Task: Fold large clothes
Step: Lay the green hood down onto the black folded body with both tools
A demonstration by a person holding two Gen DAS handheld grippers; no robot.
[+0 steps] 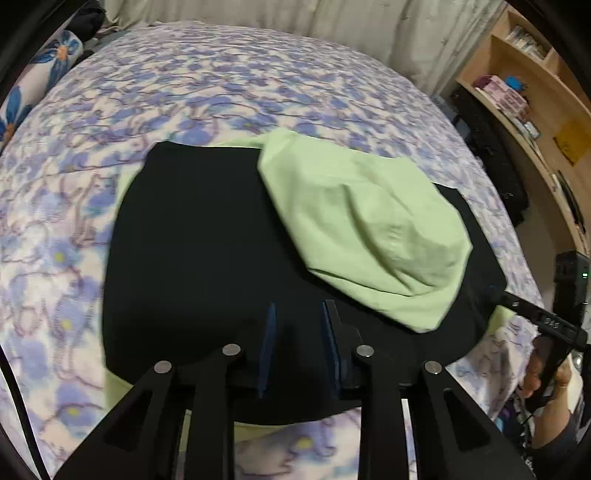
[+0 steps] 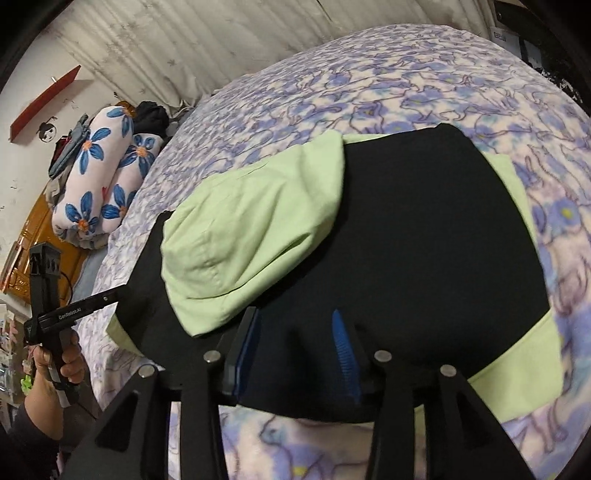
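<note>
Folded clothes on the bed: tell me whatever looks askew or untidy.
The green flap lies slanted and rumpled across the black garment rather than square to it. Green cloth also pokes out from under the black at the near corner, so the layers do not line up. Nothing looks torn or spilled on the bedspread.

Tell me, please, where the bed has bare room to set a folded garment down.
Free: the floral bedspread beyond the black garment, toward the curtain. Crowded: the green garment lies across the black one, and rolled flowered bedding fills one end.
</note>
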